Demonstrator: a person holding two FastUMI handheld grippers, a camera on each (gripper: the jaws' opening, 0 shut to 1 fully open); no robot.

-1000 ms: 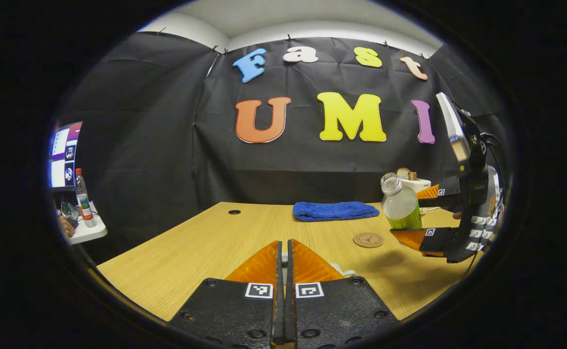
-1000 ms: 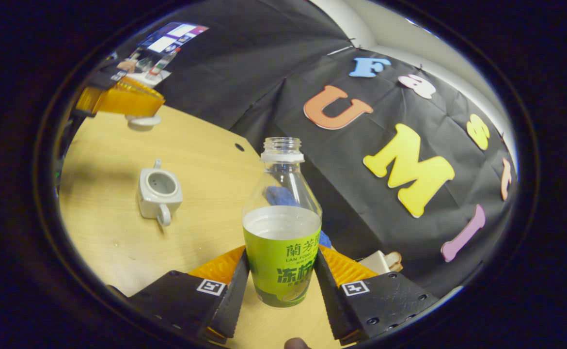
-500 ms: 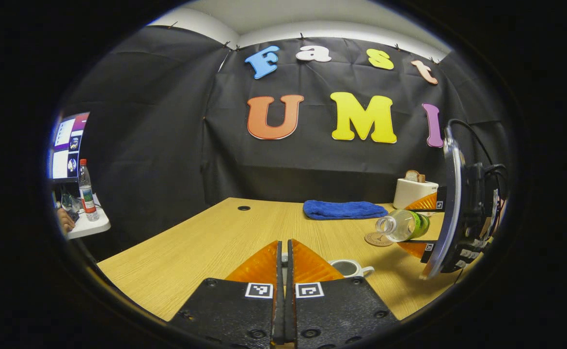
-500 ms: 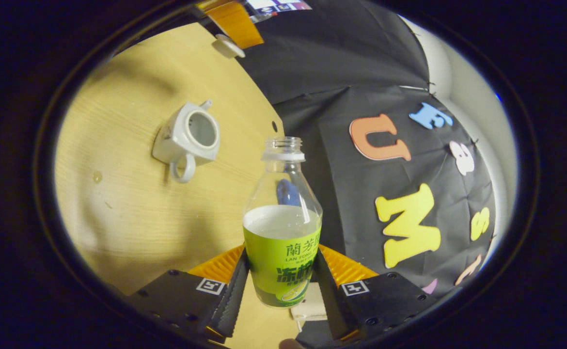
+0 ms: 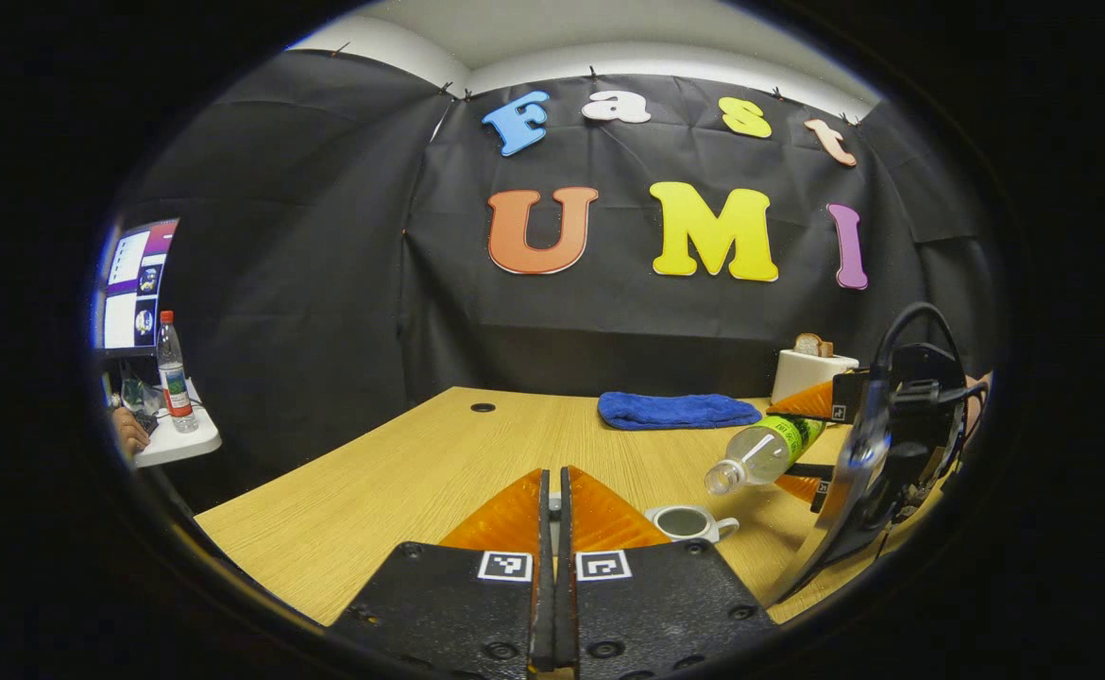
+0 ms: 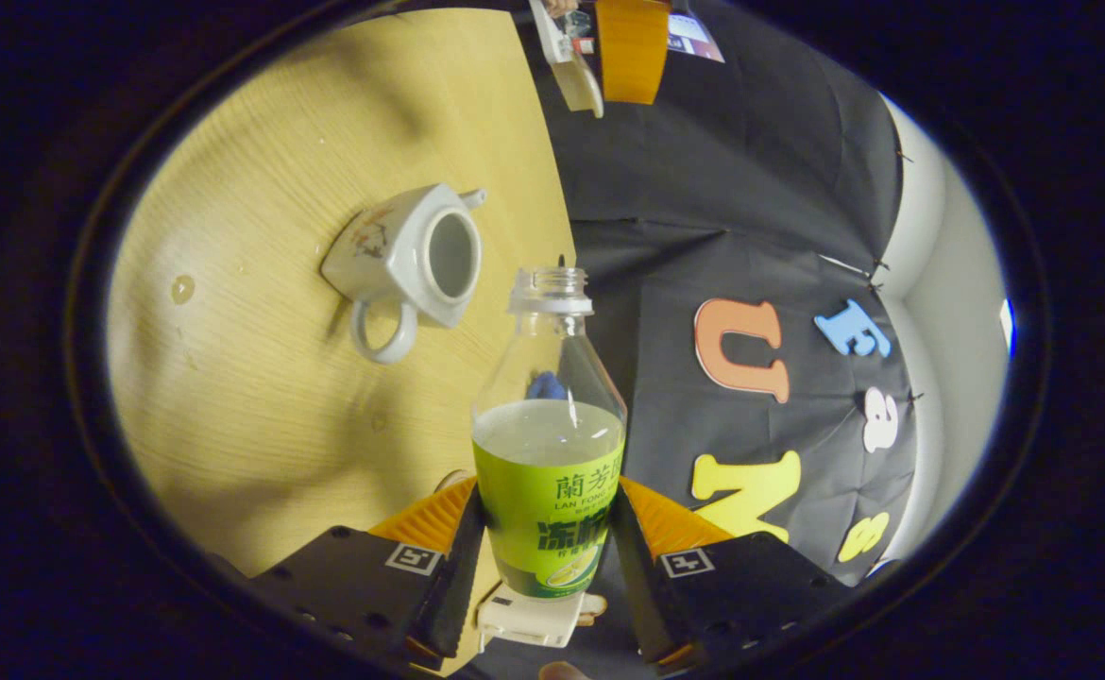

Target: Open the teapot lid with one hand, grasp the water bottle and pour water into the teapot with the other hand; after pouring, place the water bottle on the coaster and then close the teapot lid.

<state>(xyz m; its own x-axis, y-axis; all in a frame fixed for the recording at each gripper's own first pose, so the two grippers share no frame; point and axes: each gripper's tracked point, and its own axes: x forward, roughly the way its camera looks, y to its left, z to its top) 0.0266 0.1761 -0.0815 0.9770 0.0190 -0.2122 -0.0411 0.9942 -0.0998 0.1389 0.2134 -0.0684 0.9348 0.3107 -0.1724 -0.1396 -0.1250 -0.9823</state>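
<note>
The white teapot (image 5: 689,521) stands open on the wooden table (image 5: 401,482), just right of my left gripper (image 5: 552,501). That gripper is shut, with a sliver of the teapot lid between its fingertips. In the right gripper view the left gripper (image 6: 628,57) hangs above the table with the white lid (image 6: 579,80) in it. My right gripper (image 6: 550,515) is shut on the green-labelled water bottle (image 6: 550,453), which is uncapped and about half full. From the left gripper view the bottle (image 5: 760,453) is tilted mouth-down, its opening just above and right of the teapot. The teapot (image 6: 420,255) lies left of the bottle neck.
A blue towel (image 5: 675,409) lies at the back of the table, with a white toaster holding bread (image 5: 812,373) to its right. A cable hole (image 5: 483,407) marks the far left of the table. Off the table at left stand a monitor (image 5: 132,283) and a bottle (image 5: 172,373) on a small stand.
The right gripper has lowered and tipped the bottle from upright to mouth-down, bringing its opening close to the teapot. The left gripper has hardly moved and stays shut.
</note>
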